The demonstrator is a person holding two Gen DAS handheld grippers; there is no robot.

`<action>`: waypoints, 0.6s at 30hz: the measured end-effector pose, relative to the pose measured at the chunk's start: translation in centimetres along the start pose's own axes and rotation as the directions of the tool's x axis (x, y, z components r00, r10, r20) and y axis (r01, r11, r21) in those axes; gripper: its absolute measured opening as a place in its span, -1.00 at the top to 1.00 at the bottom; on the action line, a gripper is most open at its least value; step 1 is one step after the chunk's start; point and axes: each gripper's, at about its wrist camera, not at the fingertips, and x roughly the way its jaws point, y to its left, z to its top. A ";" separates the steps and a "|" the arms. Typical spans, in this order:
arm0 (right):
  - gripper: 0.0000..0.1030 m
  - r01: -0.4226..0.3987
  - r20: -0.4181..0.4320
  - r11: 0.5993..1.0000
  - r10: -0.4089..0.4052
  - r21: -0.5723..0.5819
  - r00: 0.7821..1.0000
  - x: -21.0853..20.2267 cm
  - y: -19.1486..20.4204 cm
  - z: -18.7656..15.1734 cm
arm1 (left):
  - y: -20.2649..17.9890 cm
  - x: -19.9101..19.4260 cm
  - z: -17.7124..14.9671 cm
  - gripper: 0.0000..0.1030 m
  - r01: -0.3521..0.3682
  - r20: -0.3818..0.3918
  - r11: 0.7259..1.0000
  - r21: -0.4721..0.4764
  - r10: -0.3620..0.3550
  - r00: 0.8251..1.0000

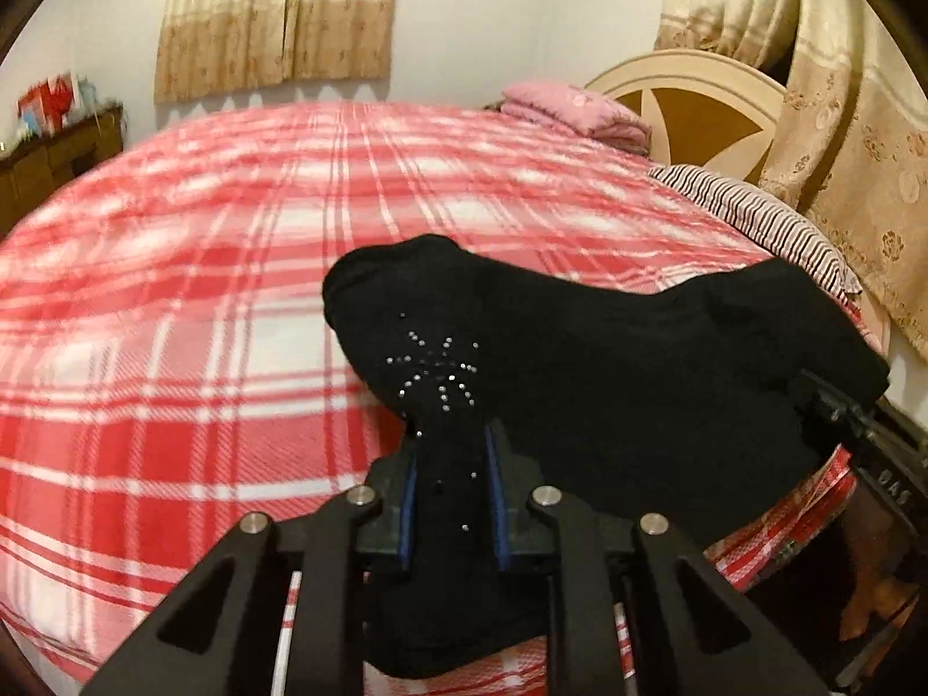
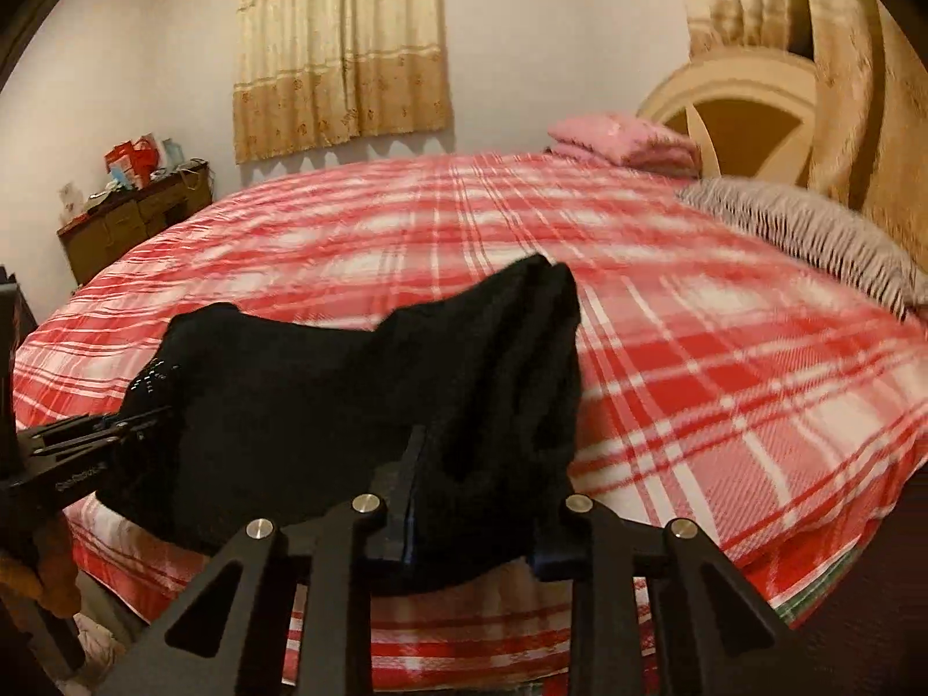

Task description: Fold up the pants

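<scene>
Black, soft knit fabric, the pants (image 1: 609, 359) hanging and sagging between both tools above the near edge of the bed (image 1: 174, 301), at about 6 o'clock in each wrist view. Left tool (image 1: 449, 493) closing tight on a bunched fold just below the rhinestone starburst (image 1: 435, 371), blue-edged pads pinching cloth with almost no gap; right tool (image 2: 475, 499) likewise clamping a gathered wad of the same cloth, jaws nearly together. Drooping in a slack curve from one grip toward the other, suggesting light weight and no stiffness at all; probably stretching and slumping rather than holding any crease unaided. Looking thick and a little fuzzy, so likely not slipping much in the pads, though bunching thickly there. Judging the better holds to be at flat edges, waistband corners or leg hems, rather than mid-cloth wads. Needing spreading flat on the red plaid cover before folding. Lying at 1 o'clock, well apart, a striped pillow (image 2: 812, 232).
</scene>
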 end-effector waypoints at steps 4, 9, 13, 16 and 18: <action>0.46 -0.026 0.053 0.998 0.029 -0.064 0.998 -1.7 2.4 1.3 | 1.2 -0.3 0.5 0.60 -0.021 0.000 1.000 -0.019 0.021 1.000; 0.46 -0.071 0.090 0.990 0.083 -0.125 0.992 -2.9 5.4 3.2 | 3.7 -2.0 1.1 0.60 -0.049 0.035 0.997 -0.059 0.051 0.998; 0.46 -0.124 0.112 0.981 0.142 -0.149 0.984 -2.7 8.2 5.1 | 5.4 -3.5 1.9 0.60 -0.092 0.079 0.994 -0.061 0.097 0.992; 0.46 -0.186 0.140 0.970 0.209 -0.159 0.968 -1.9 11.0 7.2 | 8.3 -4.6 3.3 0.60 -0.136 0.113 0.987 -0.087 0.145 0.983; 0.46 -0.235 0.160 0.957 0.262 -0.169 0.952 -1.0 13.5 8.9 | 10.8 -5.4 4.5 0.60 -0.181 0.130 0.977 -0.110 0.194 0.972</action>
